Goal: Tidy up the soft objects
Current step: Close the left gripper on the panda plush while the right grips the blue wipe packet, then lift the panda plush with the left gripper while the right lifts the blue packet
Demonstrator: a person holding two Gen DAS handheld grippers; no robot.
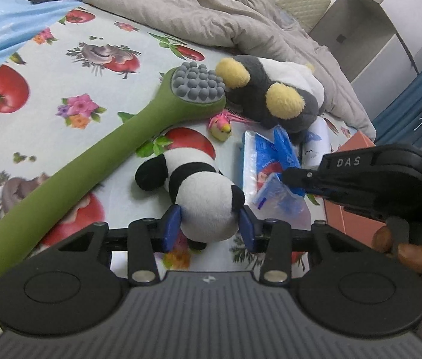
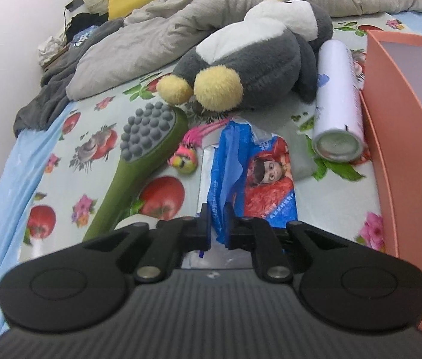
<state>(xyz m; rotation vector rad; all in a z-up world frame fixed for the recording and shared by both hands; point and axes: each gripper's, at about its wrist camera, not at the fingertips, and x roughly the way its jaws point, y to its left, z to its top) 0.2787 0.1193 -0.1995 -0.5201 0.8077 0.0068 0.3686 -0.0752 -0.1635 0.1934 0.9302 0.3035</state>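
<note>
**Both claws closed on soft things, box to the right**

- Left claw (image 1: 209,229): blue pads pressed against either side of the small black-and-white plush panda (image 1: 194,187). Gripping it at the rump end. The panda lies on the fruit-and-flower printed bed sheet (image 1: 61,68), long axis running away from the claw and up-left, head end farthest.
- Right claw (image 2: 217,224): jaws nearly together, pinching the near edge of the crinkled blue-and-red plastic packet (image 2: 251,179). The packet stretches straight ahead of the claw, flat on the sheet.
- Key relation: the salmon-pink open cardboard box (image 2: 402,137) stands at the right edge of the bed, just beside the right claw and well apart from the left. The right hand is the nearer one; the panda would need to cross over the packet to get there. That the box is the destination is my guess.
- Other items: the large grey, white and yellow plush penguin (image 2: 258,53) lies beyond, feet toward the cameras; the long green silicone massage brush with grey nubs (image 1: 91,155) lies diagonally left of the panda; a small pink-and-yellow toy bird (image 2: 185,158); a white spray can (image 2: 339,98) on its side against the box.
- Hidden: the box interior is mostly cut off by the frame; contents unknown. The panda's face is turned away. The packet's lower edge is behind the claw, so depth of bite is unclear.
</note>
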